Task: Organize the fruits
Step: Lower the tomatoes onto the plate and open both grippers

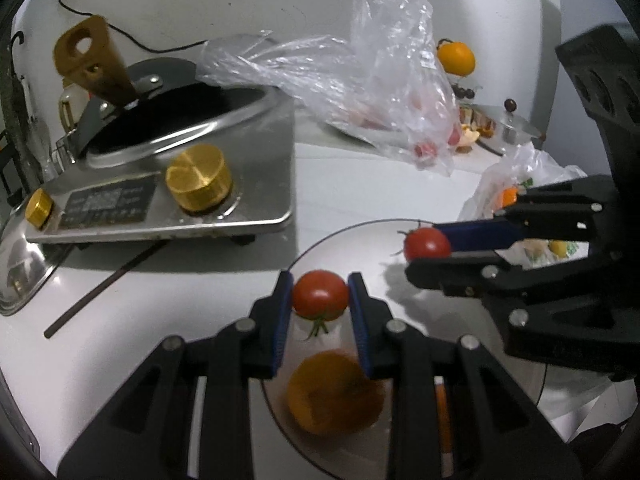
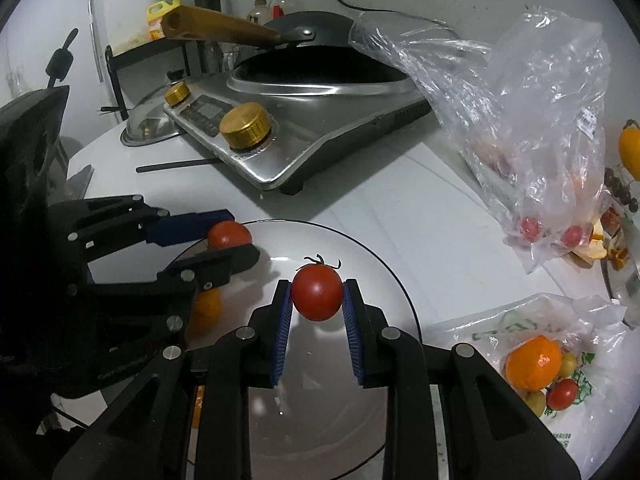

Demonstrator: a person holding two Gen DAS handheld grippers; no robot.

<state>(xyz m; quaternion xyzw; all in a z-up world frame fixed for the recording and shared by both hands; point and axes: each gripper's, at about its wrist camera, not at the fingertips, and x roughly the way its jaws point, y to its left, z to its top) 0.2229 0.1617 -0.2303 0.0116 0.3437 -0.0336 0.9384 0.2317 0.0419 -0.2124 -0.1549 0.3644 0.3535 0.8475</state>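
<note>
I am holding a tomato (image 1: 320,294) in my left hand-held gripper (image 1: 320,300), the blue pads (image 1: 281,320) closed against its sides, stem pointing down, over the near part of the steel plate (image 1: 360,236). My right hand-held gripper (image 2: 317,300) is pinching a second tomato (image 2: 317,297) the same way, stem up, over the middle of that plate. An orange (image 1: 334,392) is lying blurred on the plate's near left side, under the left hand-held gripper. On the table (image 2: 400,208) to the right a printed bag (image 2: 560,380) is holding another orange (image 2: 533,364) and a small tomato (image 2: 562,394). Farther right, a clear bag (image 2: 540,120) is slumping with red fruit (image 2: 530,227) in its bottom. A cooker (image 2: 304,120) with brass knobs (image 2: 245,126) and a wok (image 2: 312,64) is sitting at the far left.
</note>
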